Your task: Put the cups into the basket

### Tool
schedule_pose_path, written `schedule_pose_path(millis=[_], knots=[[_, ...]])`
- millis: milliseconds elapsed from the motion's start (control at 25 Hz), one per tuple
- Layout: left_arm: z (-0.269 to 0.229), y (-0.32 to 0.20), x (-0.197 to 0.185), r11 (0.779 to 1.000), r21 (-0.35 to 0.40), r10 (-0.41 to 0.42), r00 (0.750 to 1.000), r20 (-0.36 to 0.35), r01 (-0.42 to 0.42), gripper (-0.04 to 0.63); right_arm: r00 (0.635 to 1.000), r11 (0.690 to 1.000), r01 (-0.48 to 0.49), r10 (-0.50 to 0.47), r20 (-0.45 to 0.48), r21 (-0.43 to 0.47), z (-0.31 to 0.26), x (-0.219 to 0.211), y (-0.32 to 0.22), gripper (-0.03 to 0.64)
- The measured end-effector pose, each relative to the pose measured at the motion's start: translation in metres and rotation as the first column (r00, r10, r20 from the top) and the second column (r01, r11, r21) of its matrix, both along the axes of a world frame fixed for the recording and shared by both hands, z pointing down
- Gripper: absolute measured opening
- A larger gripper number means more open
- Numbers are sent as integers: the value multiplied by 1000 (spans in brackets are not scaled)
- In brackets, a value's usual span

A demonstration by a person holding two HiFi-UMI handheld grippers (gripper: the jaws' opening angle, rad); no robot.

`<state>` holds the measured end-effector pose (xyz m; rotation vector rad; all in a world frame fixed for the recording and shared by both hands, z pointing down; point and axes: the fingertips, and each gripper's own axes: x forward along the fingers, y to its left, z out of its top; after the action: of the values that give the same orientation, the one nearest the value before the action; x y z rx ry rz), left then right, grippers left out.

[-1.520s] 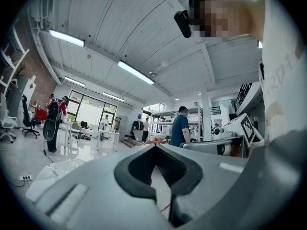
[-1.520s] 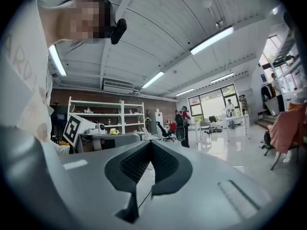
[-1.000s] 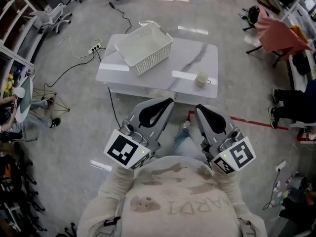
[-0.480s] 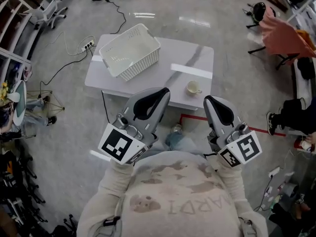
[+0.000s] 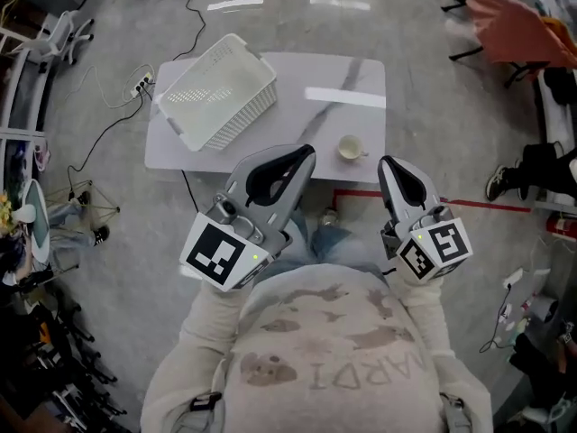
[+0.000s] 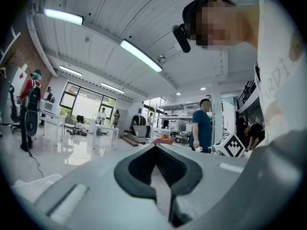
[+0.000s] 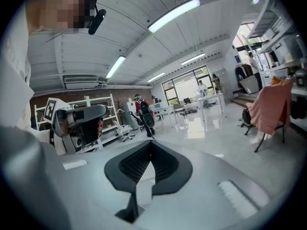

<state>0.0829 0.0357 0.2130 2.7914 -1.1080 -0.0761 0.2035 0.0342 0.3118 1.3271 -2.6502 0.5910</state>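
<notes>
A cream cup (image 5: 351, 149) stands near the front right edge of the white marble table (image 5: 306, 124). A white lattice basket (image 5: 217, 103) sits on the table's left end, tilted to the table's edges; nothing shows inside it. Both grippers are held close to the person's chest, short of the table. My left gripper (image 5: 304, 153) is shut with nothing in it, its tip at the table's front edge. My right gripper (image 5: 389, 163) is shut too, just right of and nearer than the cup. Both gripper views look out across the room, and neither the left gripper (image 6: 154, 146) nor the right gripper (image 7: 151, 143) has cup or basket in view.
A power strip (image 5: 141, 85) and black cables lie on the floor left of the table. A red tape line (image 5: 478, 206) runs along the floor at the right. A chair draped in orange cloth (image 5: 523, 30) and a seated person's legs (image 5: 532, 165) are at the far right.
The head view has shifted: table, basket and cup drift left in the picture. Both grippers stay shut near the chest.
</notes>
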Motion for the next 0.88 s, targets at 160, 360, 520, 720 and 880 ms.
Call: schedule_pose_path(millis=[160,360,520,720,880], knots=[[7,-31,8,992,8,122,992,29,-123,0,991,986,-131,129,-23,-103,37,8,-17,26],[26,-72,9,970,-3,245,969,47,-245,0,966,945,-258,250,-63,-202,89,9,-44,26],[52,-104,10,940,-42,341,939,45,-339,0,933,896,-359,346,-96,-262,129,9,-62,26],[87,-134,15,890,-78,453,890,44,-449,0,877,812,-479,458,-146,-334,183,7,-76,34],[120,-148,29,851,-101,520,853,37,-515,0,838,746,-542,515,-181,-387,229,13,-81,49]])
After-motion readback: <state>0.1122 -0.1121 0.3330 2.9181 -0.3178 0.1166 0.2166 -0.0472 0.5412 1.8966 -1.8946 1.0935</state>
